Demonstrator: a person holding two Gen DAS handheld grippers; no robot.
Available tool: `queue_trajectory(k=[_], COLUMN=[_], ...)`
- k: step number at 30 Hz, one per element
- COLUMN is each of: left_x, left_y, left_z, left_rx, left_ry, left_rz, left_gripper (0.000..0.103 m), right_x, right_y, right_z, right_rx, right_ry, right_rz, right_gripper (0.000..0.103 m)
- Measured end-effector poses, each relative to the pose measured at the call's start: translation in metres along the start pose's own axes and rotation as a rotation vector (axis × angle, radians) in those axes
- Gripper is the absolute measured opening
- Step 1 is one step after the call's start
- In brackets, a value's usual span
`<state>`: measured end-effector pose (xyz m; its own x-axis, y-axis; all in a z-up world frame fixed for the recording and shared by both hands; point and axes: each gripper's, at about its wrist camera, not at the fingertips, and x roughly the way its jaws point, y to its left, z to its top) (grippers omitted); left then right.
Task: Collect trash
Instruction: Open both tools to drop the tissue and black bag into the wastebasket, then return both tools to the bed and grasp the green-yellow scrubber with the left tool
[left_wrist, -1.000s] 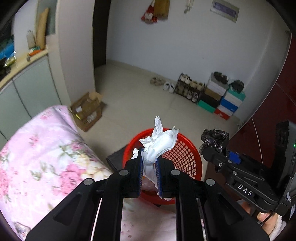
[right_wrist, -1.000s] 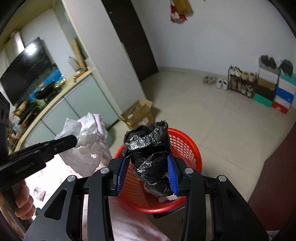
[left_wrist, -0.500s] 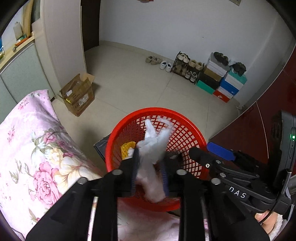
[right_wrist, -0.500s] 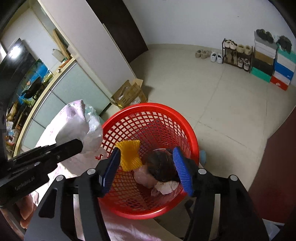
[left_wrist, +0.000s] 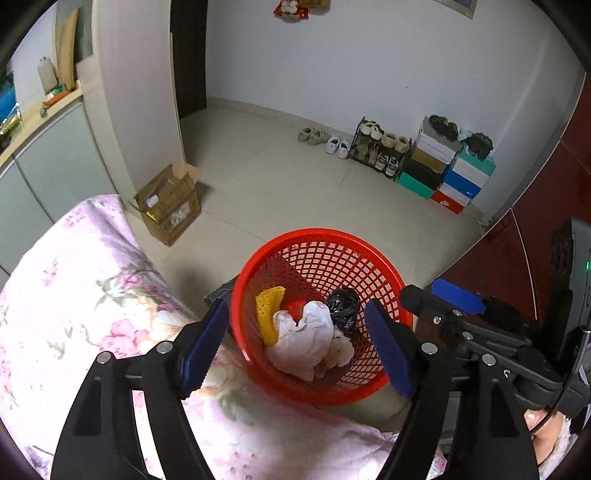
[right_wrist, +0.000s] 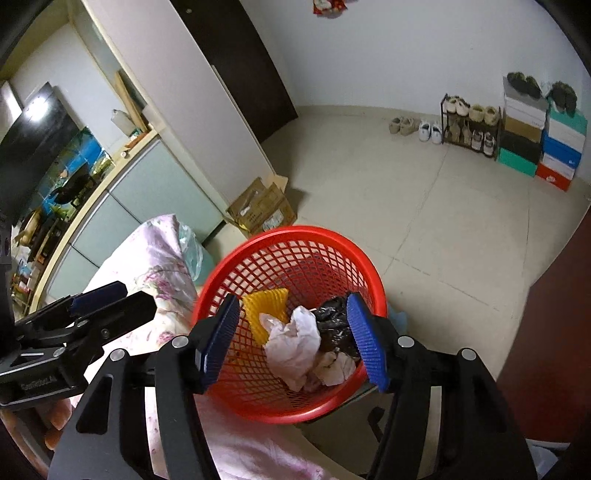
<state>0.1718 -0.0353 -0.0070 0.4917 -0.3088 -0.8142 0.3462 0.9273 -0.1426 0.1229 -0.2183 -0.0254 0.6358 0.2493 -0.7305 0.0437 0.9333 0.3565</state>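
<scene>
Over basket: left gripper (left_wrist: 295, 347) and right gripper (right_wrist: 293, 338) are held, jaws spread, nothing gripped.
Red basket (left_wrist: 291, 236): white wad (left_wrist: 306, 339), black bag (left_wrist: 343, 304), yellow foam net (left_wrist: 267, 312) are contained.
Basket position: set beside floral bedding (left_wrist: 85, 295).

Right gripper (right_wrist: 293, 338) jaws wide apart over red basket (right_wrist: 284, 236). Inside: white paper (right_wrist: 293, 341), black bag (right_wrist: 332, 321), yellow foam net (right_wrist: 264, 308).

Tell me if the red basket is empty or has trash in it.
Not empty. The red basket holds a white tissue wad, a black bag and a yellow foam net.
</scene>
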Motion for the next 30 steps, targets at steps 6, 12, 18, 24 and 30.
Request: queue_trajectory(k=[6,12,18,24,30], left_x=[-0.047,-0.103,-0.157,-0.208,-0.244], left_y=[0.013,0.035,0.062,0.104,0.142], left_z=[-0.012,-0.039,-0.081,-0.130,-0.182], left_rx=[-0.007,-0.032,-0.041,-0.119,-0.240], left_ry=[-0.068,-0.141,-0.199,-0.224,-0.226], left_rz=[0.041,0.108,0.265,0.394,0.455], left_gripper=[0.074,0.078,0.080,0.080,0.080], right_x=[-0.019,-0.031,-0.036,-0.037,-0.039], right_y=[0.021,0.047,0.080,0.126,0.161], right_z=[-0.004,-0.012,-0.028,-0.048,-0.067], right_rx=[-0.062,-0.138,-0.206,-0.303,-0.379], right_ry=[-0.051,-0.074,-0.062,-0.040,-0.011], right_rz=[0.015,0.042,0.087,0.156,0.213], right_gripper=[0.059,0.059,0.059,0.059,0.061])
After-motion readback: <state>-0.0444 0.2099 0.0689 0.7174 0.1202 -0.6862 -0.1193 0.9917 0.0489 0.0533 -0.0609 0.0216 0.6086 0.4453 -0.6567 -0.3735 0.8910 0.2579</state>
